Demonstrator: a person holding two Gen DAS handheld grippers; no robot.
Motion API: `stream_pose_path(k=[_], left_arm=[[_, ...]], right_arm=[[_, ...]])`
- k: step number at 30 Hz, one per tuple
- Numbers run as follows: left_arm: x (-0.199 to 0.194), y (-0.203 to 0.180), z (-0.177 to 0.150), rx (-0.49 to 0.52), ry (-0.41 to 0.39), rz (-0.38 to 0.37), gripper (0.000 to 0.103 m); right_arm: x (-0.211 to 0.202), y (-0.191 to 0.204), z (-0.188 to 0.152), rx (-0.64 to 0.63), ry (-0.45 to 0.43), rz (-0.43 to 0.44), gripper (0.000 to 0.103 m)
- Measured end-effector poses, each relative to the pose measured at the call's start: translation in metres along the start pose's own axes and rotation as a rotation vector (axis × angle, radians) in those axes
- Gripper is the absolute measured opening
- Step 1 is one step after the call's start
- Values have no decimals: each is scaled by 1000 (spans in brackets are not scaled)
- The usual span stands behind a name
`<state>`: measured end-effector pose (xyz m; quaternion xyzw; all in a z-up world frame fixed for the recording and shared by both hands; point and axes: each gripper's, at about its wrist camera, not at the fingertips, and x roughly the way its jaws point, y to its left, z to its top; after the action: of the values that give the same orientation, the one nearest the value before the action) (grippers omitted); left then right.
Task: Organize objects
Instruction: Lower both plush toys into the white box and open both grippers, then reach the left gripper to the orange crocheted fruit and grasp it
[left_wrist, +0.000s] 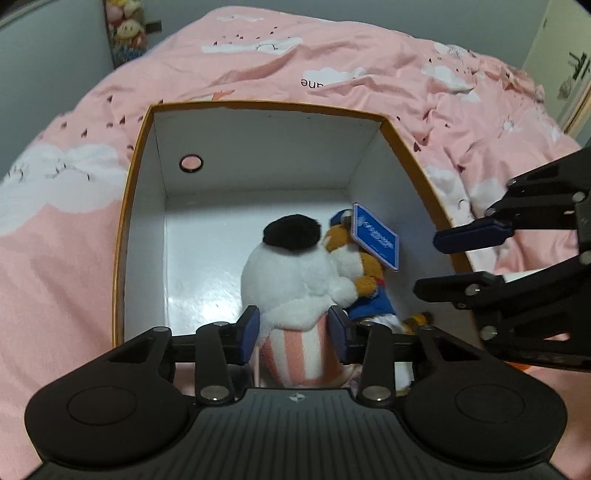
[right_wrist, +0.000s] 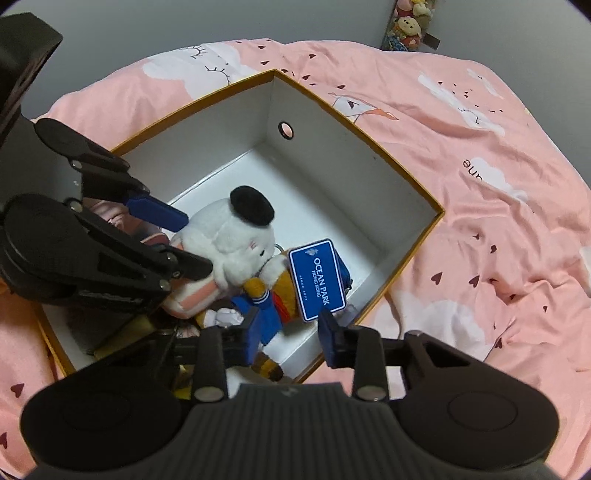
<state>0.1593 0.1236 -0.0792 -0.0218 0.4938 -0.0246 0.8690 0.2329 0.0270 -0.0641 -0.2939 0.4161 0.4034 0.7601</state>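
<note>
Both plush toys sit in the box (left_wrist: 391, 129): my left gripper (left_wrist: 293, 328) is pinched on the white plush (left_wrist: 291, 273) at its striped body, and my right gripper (right_wrist: 288, 336) hangs part-open and empty over the brown plush (right_wrist: 284, 291). I'd let go with the plush settled low, then lift straight up. The right wall is close; the far half is free.

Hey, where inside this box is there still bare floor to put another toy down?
Free: the box floor between the white plush and the far wall with the round hole, plus the strip along the left wall. Crowded: the near right corner, where the white plush, the brown plush and both tools sit.
</note>
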Motion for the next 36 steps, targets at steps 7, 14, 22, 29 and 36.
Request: stream_pose_path(k=[7,14,22,29,36], left_arm=[[16,-16,-2,94,14,39,42],[5,-15,-6,67,-11,42,44],[-56,-42,-8,95,-220,-24,44],[-73,-114,-13,253,-201,-310,43],[-28,-179,-31,390,-56,-338,42]], right_arm=[[-9,-4,-10,65,-25,26,33],[-42,-14,-36,182,-113,30,34],[-89,-50,-96,444,-221,-49,34],[-99,-73,-176,685,-194,-166,30],[-83,-72,-229,769,-150,-239,24]])
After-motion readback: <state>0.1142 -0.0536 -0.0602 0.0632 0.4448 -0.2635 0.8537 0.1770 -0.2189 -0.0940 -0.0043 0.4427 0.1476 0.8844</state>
